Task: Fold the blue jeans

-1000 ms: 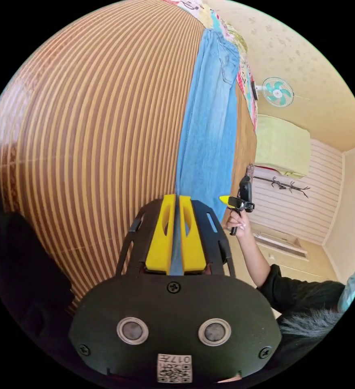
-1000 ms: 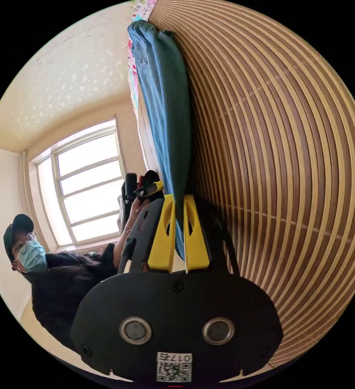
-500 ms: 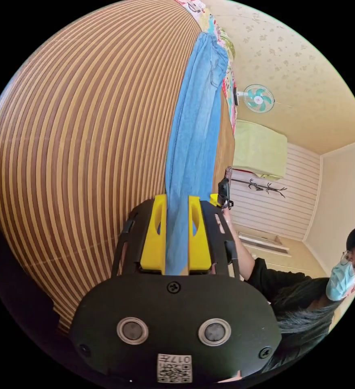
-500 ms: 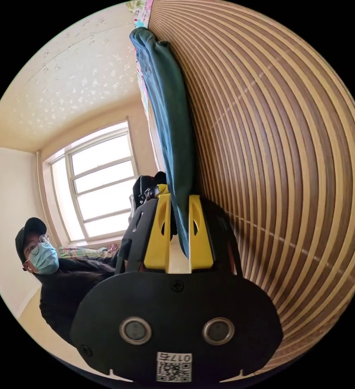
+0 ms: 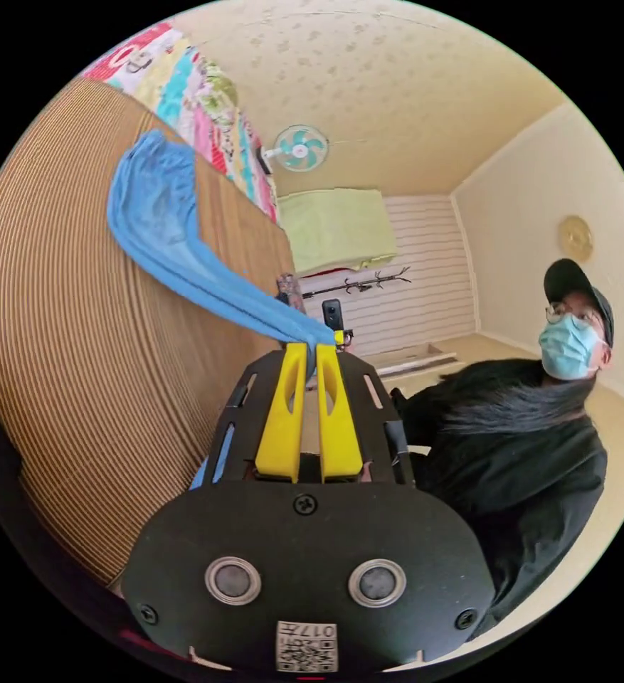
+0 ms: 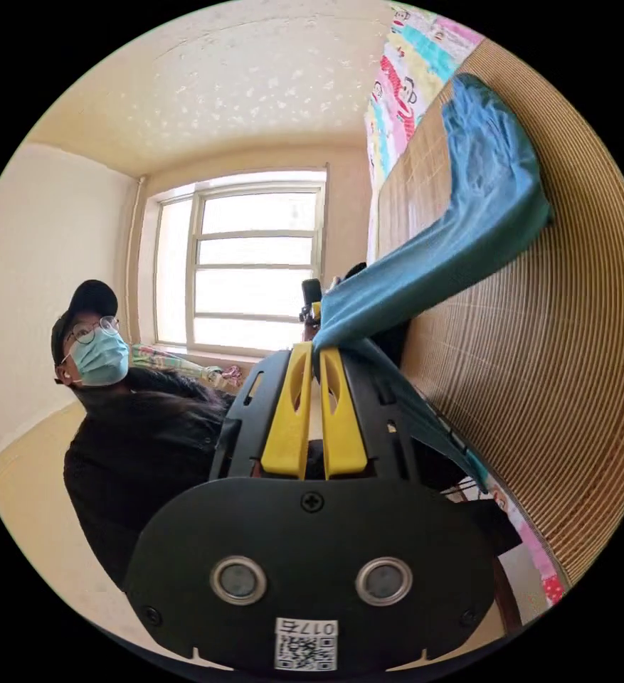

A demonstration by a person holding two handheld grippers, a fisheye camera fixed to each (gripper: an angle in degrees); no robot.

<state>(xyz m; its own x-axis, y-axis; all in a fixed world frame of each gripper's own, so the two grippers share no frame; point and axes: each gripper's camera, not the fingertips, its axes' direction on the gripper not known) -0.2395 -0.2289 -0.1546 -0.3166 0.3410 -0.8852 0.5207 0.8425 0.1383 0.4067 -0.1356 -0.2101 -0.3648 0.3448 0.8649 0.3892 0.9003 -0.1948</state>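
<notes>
In the left gripper view, the left gripper (image 5: 310, 350) holds its two yellow jaws nearly together, pinching the end of the blue jeans (image 5: 156, 206) between their tips; the jeans stretch away from the jaws as a narrow, taut band of light blue denim, then widen into a crumpled heap lying on the striped bamboo mat (image 5: 77, 370); the denim looks pale and evenly coloured, with soft folds at the wide end. Beyond the far edge of the mat lies a bright patterned sheet (image 5: 191, 92); a small fan (image 5: 299, 147) is fixed on the wall past it. A person (image 5: 532, 441) in dark clothes, a cap and a face mask sits beside the mat.

In the right gripper view, the right gripper (image 6: 317, 350) also has its yellow jaws close together, gripping a darker, teal-looking fold of the jeans (image 6: 482, 206) at the tips; the cloth rises from the jaws in a smooth sloping sheet to the mat (image 6: 561, 398), where its wide end rests; a loose edge hangs down along the gripper's side. A window (image 6: 244, 260) is behind the person (image 6: 134, 441).
</notes>
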